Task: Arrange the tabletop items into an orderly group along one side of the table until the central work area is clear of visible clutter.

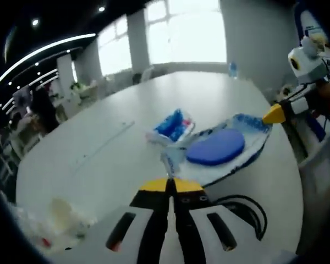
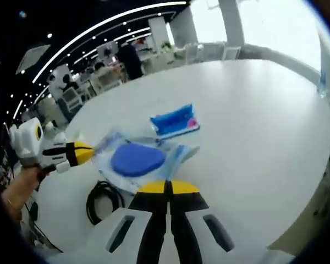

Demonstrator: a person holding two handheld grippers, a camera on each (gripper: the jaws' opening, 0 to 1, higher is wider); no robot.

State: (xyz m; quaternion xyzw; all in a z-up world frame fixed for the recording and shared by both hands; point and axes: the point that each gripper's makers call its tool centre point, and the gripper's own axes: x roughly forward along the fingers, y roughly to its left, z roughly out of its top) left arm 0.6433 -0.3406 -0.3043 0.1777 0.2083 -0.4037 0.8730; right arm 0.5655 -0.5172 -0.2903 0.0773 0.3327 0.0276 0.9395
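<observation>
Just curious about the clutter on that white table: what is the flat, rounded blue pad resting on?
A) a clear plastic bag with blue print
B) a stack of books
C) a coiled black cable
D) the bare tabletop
A: the flat, rounded blue pad lies on the clear plastic bag with blue print, the coiled black cable apart beside it.

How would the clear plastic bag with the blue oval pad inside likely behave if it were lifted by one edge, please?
The plastic bag looks thin and crinkled, so it would probably sag. The blue pad lies loose inside and might slide.
</observation>
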